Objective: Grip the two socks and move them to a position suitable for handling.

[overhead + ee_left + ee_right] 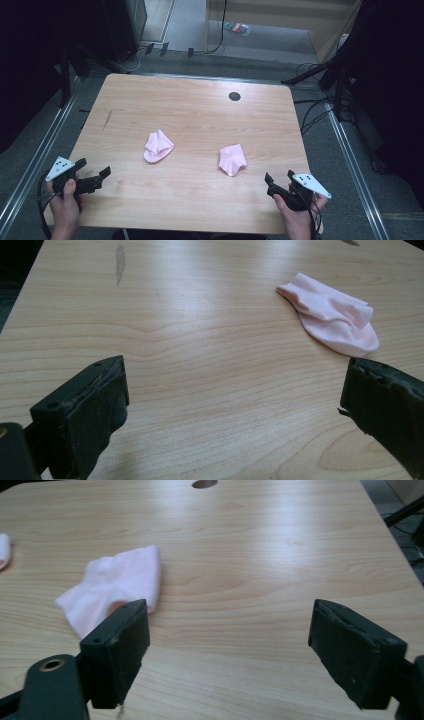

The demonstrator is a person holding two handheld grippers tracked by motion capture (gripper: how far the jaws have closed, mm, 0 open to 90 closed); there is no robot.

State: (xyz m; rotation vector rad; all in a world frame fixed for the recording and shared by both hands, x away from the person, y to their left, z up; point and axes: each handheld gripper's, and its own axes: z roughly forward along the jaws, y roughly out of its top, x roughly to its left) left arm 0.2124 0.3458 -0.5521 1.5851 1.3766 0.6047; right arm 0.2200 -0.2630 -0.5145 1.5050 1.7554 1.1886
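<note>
- Right now both grippers sit at the near edge of the surface (200,120), one at each corner, and neither is touching a thing; the left gripper (96,179) has its jaws spread wide with only bare wood between them, and the right gripper (279,183) also stands open and empty.
- Just ahead of the right gripper lies the right pink sock (232,159), crumpled flat on the wood. In the right gripper view that sock (117,587) sits off to one side of the jaws, partly behind one of them, so I'd guess a straight push forward would miss it or catch only a corner.
- Further in, the left pink sock (158,146) lies well apart from the left gripper, and in the left gripper view it (332,315) is off toward the far jaw, not centred. A reach without turning the hand could nudge it away instead of pinching it.
- Both socks are thin, limp and bunched, so jaws coming down too shallow may grab one layer and let the rest unfold or slip out, and jaws pressed too hard may scrape the wood.
- Beyond them, near the far edge, a dark hole (234,96) in the wood could snag a sock dragged that way.
</note>
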